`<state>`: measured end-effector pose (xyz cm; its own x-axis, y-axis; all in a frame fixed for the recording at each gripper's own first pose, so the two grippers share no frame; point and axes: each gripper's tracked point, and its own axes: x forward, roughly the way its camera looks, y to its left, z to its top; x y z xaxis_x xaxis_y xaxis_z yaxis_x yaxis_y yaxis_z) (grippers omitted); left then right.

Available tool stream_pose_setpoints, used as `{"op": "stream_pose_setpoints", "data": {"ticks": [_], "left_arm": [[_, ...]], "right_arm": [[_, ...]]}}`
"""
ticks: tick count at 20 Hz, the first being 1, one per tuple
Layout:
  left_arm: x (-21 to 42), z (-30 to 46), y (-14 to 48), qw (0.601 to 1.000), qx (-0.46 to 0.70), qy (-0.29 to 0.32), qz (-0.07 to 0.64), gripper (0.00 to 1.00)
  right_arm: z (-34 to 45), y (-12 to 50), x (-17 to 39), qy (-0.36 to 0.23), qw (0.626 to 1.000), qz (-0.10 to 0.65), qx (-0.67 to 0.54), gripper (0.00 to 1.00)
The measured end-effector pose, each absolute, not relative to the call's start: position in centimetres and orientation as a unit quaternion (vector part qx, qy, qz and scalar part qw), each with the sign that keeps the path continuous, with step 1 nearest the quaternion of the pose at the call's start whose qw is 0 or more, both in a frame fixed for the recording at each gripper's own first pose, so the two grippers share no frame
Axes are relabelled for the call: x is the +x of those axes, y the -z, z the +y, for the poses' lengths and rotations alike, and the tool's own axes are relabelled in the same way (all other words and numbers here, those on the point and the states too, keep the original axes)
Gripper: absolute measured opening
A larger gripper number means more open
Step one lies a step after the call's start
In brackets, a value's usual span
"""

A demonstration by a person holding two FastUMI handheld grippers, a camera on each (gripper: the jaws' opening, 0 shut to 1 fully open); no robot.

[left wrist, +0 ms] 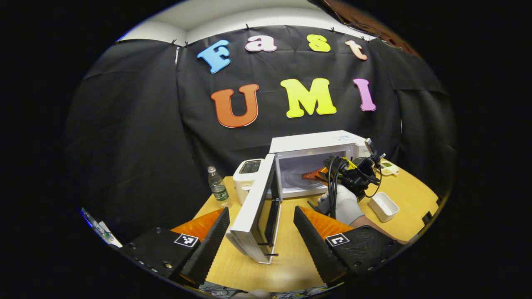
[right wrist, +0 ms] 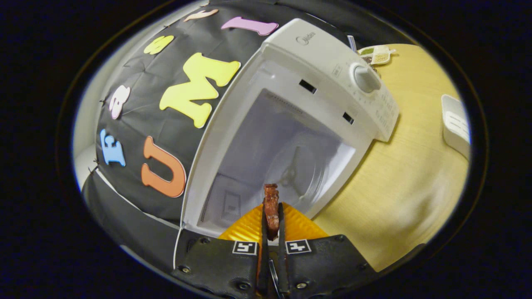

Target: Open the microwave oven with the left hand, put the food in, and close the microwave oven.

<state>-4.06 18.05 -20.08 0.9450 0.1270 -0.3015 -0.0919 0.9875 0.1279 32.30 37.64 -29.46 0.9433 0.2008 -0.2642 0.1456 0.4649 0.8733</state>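
Note:
The white microwave (left wrist: 316,145) stands on the wooden table (left wrist: 291,261) with its door (left wrist: 251,216) swung wide toward me. My left gripper (left wrist: 261,209) is open, and the door's free edge sits between its fingers without being pressed. A gloved hand (left wrist: 347,205) holds my right gripper (left wrist: 332,172) at the oven's mouth, with a reddish-brown strip of food (left wrist: 311,174) poking into the cavity. In the right gripper view, my right gripper (right wrist: 271,214) is shut on the food (right wrist: 271,203), in front of the open cavity and its glass turntable (right wrist: 299,166).
Left of the oven stand a white toaster (left wrist: 248,174) and a water bottle (left wrist: 218,189). A white rectangular dish (left wrist: 383,205) (right wrist: 455,124) lies to the oven's right, and a small compartment tray (left wrist: 388,167) (right wrist: 376,54) sits farther back. The oven's knob (right wrist: 365,77) faces the right gripper.

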Motion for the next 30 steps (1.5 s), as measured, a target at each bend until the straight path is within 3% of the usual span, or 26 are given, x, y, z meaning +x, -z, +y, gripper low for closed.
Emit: {"op": "stream_pose_setpoints", "data": {"ticks": [8,9,10,11,14,15,16,17,23,24,27,28,30], "left_arm": [[-5.3,19.8,21.1,0.984,0.039,-0.066,0.163,0.95],[-5.2,19.8,21.1,0.984,0.039,-0.065,0.163,0.95],[-5.2,20.0,21.0,0.984,0.039,-0.065,0.163,0.95],[-5.1,19.9,21.0,0.984,0.037,-0.063,0.162,0.95],[-4.9,19.6,21.5,0.984,0.035,-0.057,0.163,0.95],[-4.8,19.4,21.7,0.984,0.033,-0.055,0.166,0.95],[-4.6,19.4,21.7,0.984,0.033,-0.054,0.165,0.95],[-4.5,19.4,21.7,0.984,0.035,-0.055,0.164,0.95],[-4.0,19.3,21.6,0.984,0.04,-0.055,0.163,0.95],[-3.9,19.3,21.6,0.985,0.04,-0.055,0.161,0.95],[-3.7,19.1,21.8,0.985,0.039,-0.054,0.16,0.95],[-3.7,19.0,21.7,0.985,0.038,-0.054,0.159,0.95],[-3.6,18.8,21.7,0.986,0.037,-0.051,0.156,0.95]], "right_arm": [[39.5,31.6,37.2,0.033,0.833,0.146,0.532,0.12],[39.0,32.0,37.9,0.047,0.836,0.141,0.529,0.03],[38.1,32.4,38.7,0.062,0.837,0.137,0.527,0.12],[37.7,32.4,39.6,0.064,0.84,0.124,0.524,0.12],[38.0,32.6,40.4,0.059,0.87,0.122,0.474,0.15],[37.7,32.9,40.3,0.061,0.882,0.126,0.45,0.08],[37.4,33.1,40.2,0.065,0.891,0.125,0.432,0.23],[36.8,33.4,40.2,0.072,0.9,0.124,0.412,0.13],[36.7,32.9,39.6,0.065,0.929,0.122,0.344,0.55],[36.1,32.7,39.4,0.07,0.937,0.123,0.32,0.65],[36.2,31.7,39.2,0.053,0.952,0.104,0.282,0.78],[36.4,32.0,39.4,0.047,0.954,0.11,0.276,0.96],[36.4,32.4,39.1,0.042,0.96,0.119,0.248,0.96]]}}
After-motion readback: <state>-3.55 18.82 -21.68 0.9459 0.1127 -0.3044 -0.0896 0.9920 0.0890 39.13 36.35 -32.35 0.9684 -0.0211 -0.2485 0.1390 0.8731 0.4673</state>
